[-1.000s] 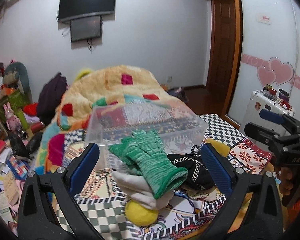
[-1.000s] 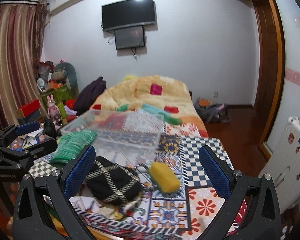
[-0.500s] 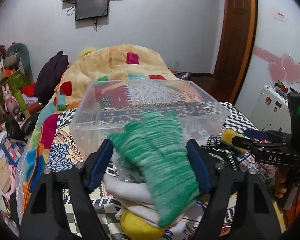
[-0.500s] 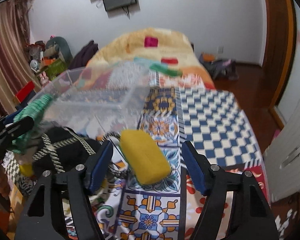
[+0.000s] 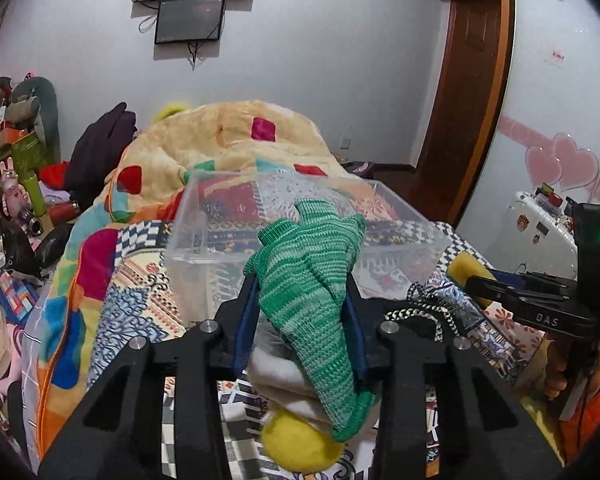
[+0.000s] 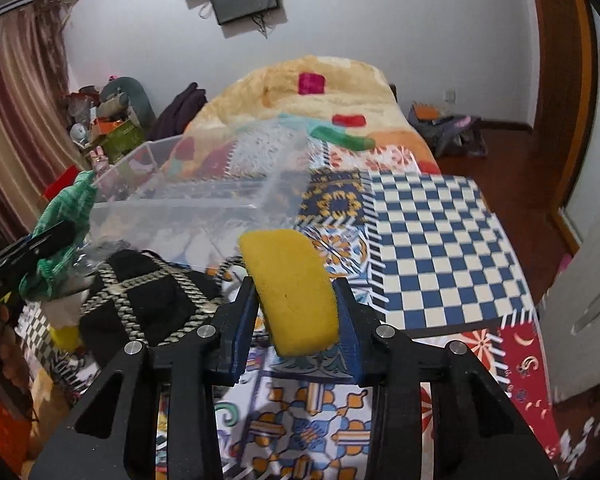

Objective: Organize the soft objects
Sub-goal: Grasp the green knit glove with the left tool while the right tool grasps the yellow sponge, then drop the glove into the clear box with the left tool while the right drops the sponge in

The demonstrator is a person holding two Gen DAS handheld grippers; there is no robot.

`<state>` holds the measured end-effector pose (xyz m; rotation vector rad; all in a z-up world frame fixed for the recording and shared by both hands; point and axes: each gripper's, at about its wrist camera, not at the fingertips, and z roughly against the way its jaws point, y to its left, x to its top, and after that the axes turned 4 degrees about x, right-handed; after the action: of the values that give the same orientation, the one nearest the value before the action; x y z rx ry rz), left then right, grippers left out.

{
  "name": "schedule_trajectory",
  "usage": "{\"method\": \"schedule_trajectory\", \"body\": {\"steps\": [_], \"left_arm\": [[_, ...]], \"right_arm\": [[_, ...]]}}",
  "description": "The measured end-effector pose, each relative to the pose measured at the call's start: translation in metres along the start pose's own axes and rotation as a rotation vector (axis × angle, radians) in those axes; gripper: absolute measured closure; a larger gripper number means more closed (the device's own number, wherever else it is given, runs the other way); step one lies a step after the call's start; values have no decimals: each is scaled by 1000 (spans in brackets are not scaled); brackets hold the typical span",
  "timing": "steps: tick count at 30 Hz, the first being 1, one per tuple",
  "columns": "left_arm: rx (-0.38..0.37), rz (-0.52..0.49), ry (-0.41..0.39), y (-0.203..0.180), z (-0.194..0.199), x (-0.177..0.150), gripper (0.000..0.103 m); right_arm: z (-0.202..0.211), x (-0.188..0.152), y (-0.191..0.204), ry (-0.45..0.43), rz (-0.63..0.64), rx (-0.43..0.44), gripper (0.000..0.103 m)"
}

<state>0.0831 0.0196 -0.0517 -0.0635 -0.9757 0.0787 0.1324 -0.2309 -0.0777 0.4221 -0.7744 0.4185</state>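
Observation:
My left gripper (image 5: 302, 304) is shut on a green knit glove (image 5: 312, 280), held just in front of a clear plastic bin (image 5: 204, 216) on the bed. A white cloth (image 5: 276, 372) and a yellow ball (image 5: 296, 444) lie under the glove. My right gripper (image 6: 296, 312) is shut on a yellow sponge (image 6: 292, 280), lifted a little off the patterned bedspread (image 6: 428, 240). A black item with rope trim (image 6: 140, 300) lies left of the sponge. The bin (image 6: 204, 200) stands behind it. The glove (image 6: 64, 220) shows at the far left in the right wrist view.
A yellow patchwork quilt (image 5: 228, 136) is heaped behind the bin. Cluttered toys and boxes (image 5: 16, 184) stand left of the bed. A white suitcase (image 5: 540, 220) and a wooden door (image 5: 468, 92) are on the right. The bed edge drops to a wooden floor (image 6: 524, 184).
Both grippers have closed: the left on the green glove, the right on the yellow sponge. Both moved forward and down toward the objects, and the sponge is now raised.

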Motion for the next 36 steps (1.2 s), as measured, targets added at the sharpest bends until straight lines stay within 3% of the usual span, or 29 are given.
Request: {"method": "schedule_trajectory", "body": {"steps": [9, 16, 27, 36], "left_arm": [[-14, 3, -83, 11, 22, 29, 64], [4, -3, -84, 23, 9, 55, 64], [61, -65, 18, 31, -51, 66, 64], [80, -57, 135, 42, -94, 56, 64]], "right_arm": [[30, 31, 30, -132, 78, 31, 68], [21, 62, 46, -176, 114, 17, 68], [-38, 84, 51, -70, 115, 12, 68], [-80, 80, 57, 41, 141, -3, 68]]}}
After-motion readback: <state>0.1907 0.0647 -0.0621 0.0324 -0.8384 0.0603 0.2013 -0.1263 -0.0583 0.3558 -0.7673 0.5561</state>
